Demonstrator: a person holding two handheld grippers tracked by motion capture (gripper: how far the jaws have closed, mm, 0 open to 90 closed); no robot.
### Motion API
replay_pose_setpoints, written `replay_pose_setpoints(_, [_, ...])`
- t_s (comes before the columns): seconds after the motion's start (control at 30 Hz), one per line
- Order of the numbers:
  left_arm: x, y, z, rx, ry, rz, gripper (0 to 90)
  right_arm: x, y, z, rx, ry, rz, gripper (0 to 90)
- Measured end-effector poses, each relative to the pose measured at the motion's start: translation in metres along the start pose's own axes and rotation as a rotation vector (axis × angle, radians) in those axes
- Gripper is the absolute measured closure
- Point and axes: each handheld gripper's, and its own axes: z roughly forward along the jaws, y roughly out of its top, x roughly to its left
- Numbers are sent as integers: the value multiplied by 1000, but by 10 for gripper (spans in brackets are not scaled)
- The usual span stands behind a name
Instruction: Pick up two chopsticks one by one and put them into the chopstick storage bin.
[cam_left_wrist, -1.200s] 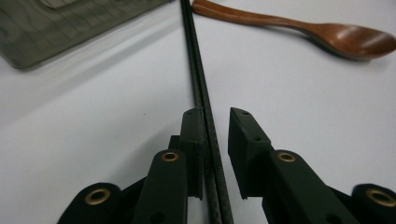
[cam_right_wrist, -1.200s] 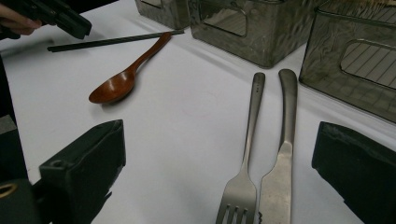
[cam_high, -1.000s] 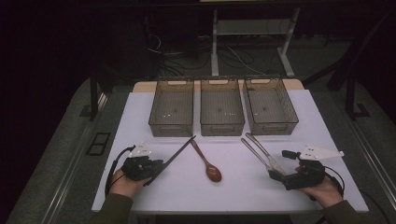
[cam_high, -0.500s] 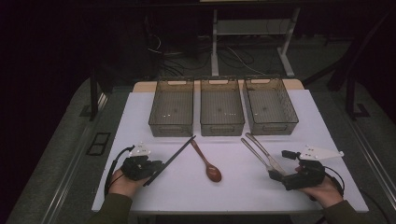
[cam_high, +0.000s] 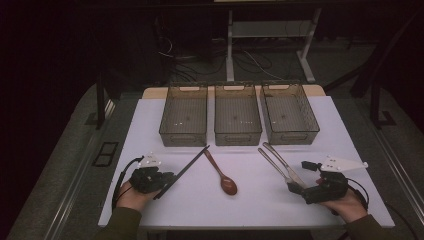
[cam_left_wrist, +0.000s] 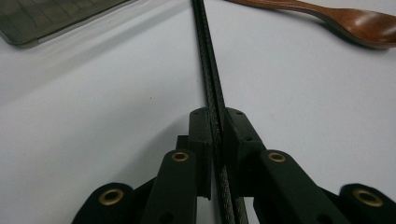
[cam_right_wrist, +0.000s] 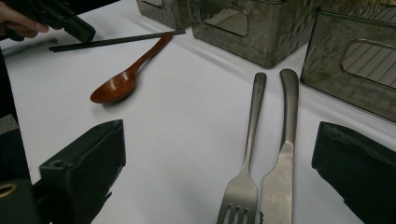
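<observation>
A pair of black chopsticks (cam_high: 192, 162) lies slanted on the white table (cam_high: 250, 205), and my left gripper (cam_high: 169, 178) is shut on its near end. In the left gripper view the chopsticks (cam_left_wrist: 208, 60) run forward from between the pressed pads of the left gripper (cam_left_wrist: 217, 116). A brown wooden spoon (cam_high: 222, 175) lies just right of them. A steel fork (cam_high: 274, 162) and knife (cam_high: 286, 164) lie side by side at the right. My right gripper (cam_high: 302, 177) stands open around their near ends; the fork (cam_right_wrist: 250, 140) and knife (cam_right_wrist: 286, 140) lie between the jaws, untouched.
Three empty smoky plastic bins (cam_high: 184, 116), (cam_high: 237, 115), (cam_high: 289, 114) stand in a row at the table's far edge. The spoon (cam_right_wrist: 121, 81) and the other hand's gripper (cam_right_wrist: 70, 25) show at the right gripper view's upper left.
</observation>
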Motion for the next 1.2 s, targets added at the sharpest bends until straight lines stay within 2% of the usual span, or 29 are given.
replay_pose_setpoints(0.3, [0,-1,3,18,-1,5,796,0,0,0,0,1,0,21])
replay_pose_setpoints(0.4, [-4,-1,3,24,23,17,800,0,0,0,-1,1,-2,21])
replay_pose_setpoints(0.43, [-4,-1,3,30,32,35,803,0,0,0,-1,1,-2,21])
replay_pose_setpoints(0.63, [-13,-3,4,20,89,49,829,0,0,-1,-1,-1,2,21])
replay_pose_setpoints(0.87, [-12,-2,4,21,87,30,846,0,0,0,0,-1,2,21])
replay_pose_setpoints(1.0, [-12,0,4,30,88,-6,851,0,0,0,1,0,1,21])
replay_pose_setpoints(1.13, [-12,1,4,25,86,-9,852,0,0,0,0,-1,1,21])
replay_pose_setpoints(1.2, [-12,2,1,6,80,-25,853,0,0,-1,0,-1,2,21])
